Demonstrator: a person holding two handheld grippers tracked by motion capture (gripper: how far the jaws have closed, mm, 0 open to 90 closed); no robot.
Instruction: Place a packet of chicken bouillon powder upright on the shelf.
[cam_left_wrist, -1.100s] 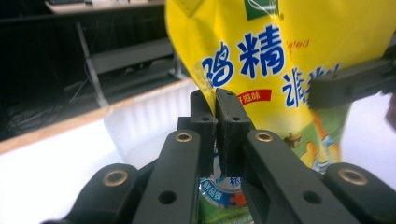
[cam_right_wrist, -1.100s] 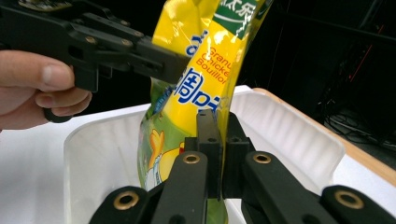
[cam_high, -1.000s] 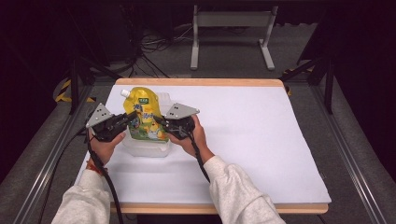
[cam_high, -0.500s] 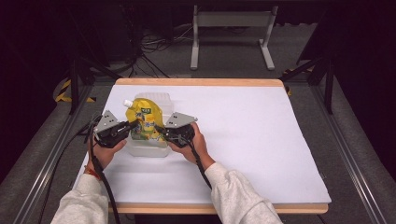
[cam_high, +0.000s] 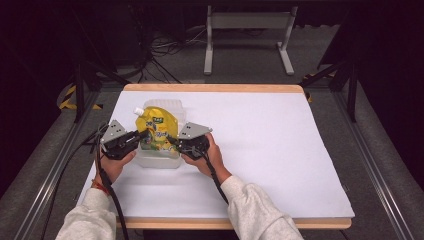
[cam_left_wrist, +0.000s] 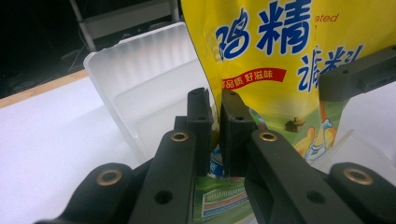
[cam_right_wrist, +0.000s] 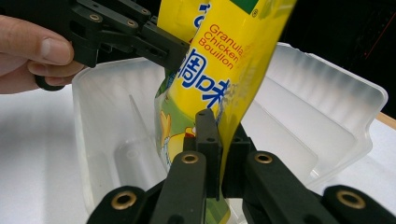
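Lowering the yellow pouch (cam_high: 156, 131) evenly into the clear plastic box (cam_high: 159, 159) on the white surface (cam_high: 280, 150) is best done while it is kept pinched at both lower edges, clenched by the left tool (cam_high: 141, 135) and right tool (cam_high: 172, 140).

**Bouillon pouch held over the tub**

The yellow chicken-bouillon pouch (cam_high: 158, 129) with a white spout stood tilted inside the clear plastic tub (cam_high: 161, 161), pinched at its lower edges by both hand-held grippers. The tub sat on the white worktop (cam_high: 270, 150), at its left side.
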